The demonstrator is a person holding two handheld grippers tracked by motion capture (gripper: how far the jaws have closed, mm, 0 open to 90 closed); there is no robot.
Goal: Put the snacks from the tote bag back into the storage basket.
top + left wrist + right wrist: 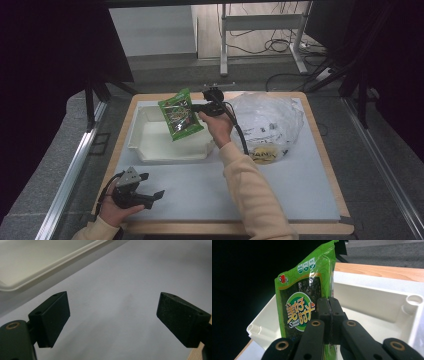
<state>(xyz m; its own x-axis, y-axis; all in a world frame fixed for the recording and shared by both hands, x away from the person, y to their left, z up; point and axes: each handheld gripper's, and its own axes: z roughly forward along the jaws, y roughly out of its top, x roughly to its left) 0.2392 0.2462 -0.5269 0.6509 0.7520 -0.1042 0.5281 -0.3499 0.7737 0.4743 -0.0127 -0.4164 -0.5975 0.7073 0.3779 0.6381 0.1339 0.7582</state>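
A green snack packet hangs in the air over the white tray, tilted. My right gripper is shut on the packet's edge. In the right gripper view the two jaws are pressed together on the green packet, with the white tray below and behind it. My left gripper rests low on the white mat near the front left corner, open with nothing between its jaws. The left gripper view has the left gripper spread wide over bare mat, with the tray rim at upper left.
A crumpled clear plastic bag with something yellow inside lies on the mat to the right of the tray. The white mat covers a wooden table. Dark curtains, a desk frame and cables stand beyond.
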